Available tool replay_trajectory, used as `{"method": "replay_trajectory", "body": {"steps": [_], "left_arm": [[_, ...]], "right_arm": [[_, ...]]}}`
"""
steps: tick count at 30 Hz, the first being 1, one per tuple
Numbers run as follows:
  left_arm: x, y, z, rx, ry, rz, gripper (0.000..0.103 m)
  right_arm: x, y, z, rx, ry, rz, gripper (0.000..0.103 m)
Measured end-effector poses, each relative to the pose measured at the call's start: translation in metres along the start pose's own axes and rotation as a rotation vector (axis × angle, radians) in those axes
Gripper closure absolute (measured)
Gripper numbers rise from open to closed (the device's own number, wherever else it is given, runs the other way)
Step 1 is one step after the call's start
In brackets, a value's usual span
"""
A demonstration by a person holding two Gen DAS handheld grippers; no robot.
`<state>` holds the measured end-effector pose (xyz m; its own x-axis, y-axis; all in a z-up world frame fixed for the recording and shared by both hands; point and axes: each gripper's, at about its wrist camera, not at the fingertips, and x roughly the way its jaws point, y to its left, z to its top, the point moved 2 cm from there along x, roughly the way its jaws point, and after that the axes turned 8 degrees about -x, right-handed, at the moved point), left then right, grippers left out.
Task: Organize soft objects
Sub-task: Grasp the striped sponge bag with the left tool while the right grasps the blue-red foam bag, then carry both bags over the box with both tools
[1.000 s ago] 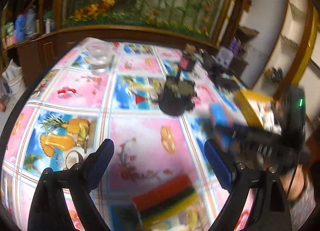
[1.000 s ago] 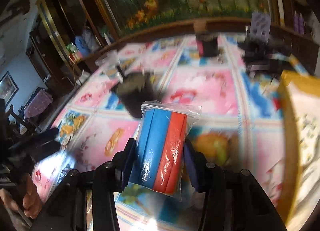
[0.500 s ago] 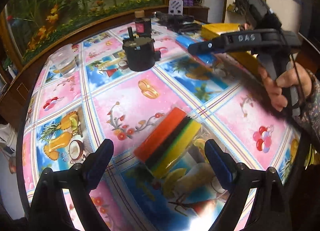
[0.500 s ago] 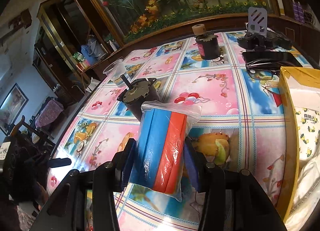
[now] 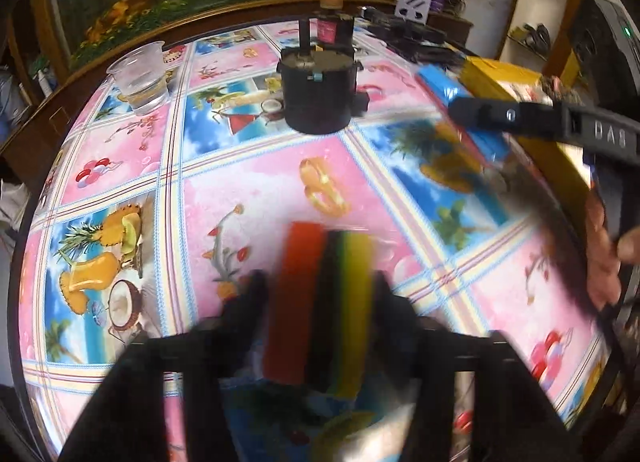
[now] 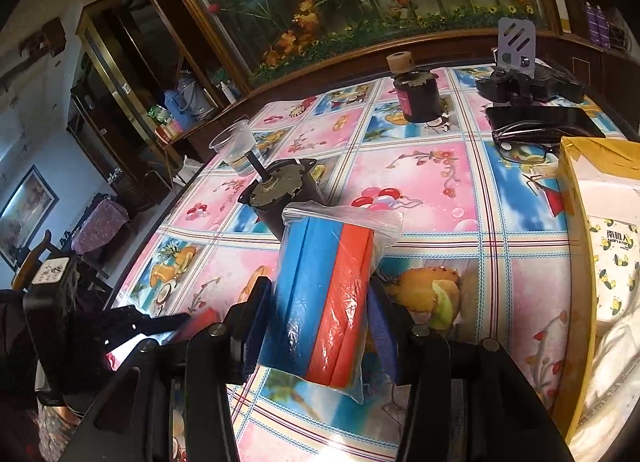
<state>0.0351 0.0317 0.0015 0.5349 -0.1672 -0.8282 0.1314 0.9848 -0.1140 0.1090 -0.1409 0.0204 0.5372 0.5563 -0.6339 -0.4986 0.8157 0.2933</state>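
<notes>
While your right gripper (image 6: pixel 320 306) pinched the bagged blue-and-red sponge pack (image 6: pixel 324 298), your left gripper (image 5: pixel 318 294) bracketed the red-black-yellow sponge stack (image 5: pixel 320 302), grip indiscernible; neither was stowed.

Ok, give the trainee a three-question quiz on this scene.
1. True or false: the right gripper holds a bagged blue and red foam pack.
2. Which stands nearest behind that pack: A) cup B) motor C) glasses?
3. Fill in: the striped pack between the left gripper fingers is red, dark, green and ____.

Key: 1 true; 2 B; 3 yellow.
</notes>
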Motion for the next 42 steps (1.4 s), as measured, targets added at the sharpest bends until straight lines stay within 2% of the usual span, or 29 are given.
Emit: {"method": "replay_trajectory", "body": {"steps": [4,7,9,13,15,20,25,30,42], "left_arm": [[0.005,-0.011,0.005,-0.062,-0.029,0.030,0.062],[0.005,-0.012,0.010,-0.130,-0.054,-0.012,0.064],[-0.001,-0.014,0.014,-0.158,-0.101,-0.012,0.064],[-0.019,-0.027,0.022,-0.164,-0.236,0.033,0.064],[-0.026,-0.034,0.025,-0.176,-0.294,0.047,0.064],[-0.037,-0.050,0.033,-0.179,-0.390,0.064,0.064],[-0.033,-0.060,0.032,-0.130,-0.389,0.097,0.064],[-0.030,-0.058,0.031,-0.132,-0.388,0.100,0.064],[-0.031,-0.057,0.028,-0.121,-0.396,0.124,0.064]], "right_arm": [[-0.002,0.002,0.000,-0.019,-0.007,-0.019,0.052],[-0.003,0.004,0.000,-0.031,-0.014,-0.031,0.052],[-0.006,0.005,0.001,-0.040,-0.025,-0.040,0.052],[-0.011,0.005,0.002,-0.046,-0.045,-0.052,0.052],[-0.012,0.007,0.003,-0.060,-0.055,-0.081,0.052],[-0.015,0.014,0.003,-0.145,-0.076,-0.227,0.052],[-0.017,0.017,0.003,-0.177,-0.082,-0.280,0.052],[-0.019,0.018,0.002,-0.193,-0.089,-0.319,0.052],[-0.024,0.017,0.003,-0.198,-0.100,-0.340,0.052]]}}
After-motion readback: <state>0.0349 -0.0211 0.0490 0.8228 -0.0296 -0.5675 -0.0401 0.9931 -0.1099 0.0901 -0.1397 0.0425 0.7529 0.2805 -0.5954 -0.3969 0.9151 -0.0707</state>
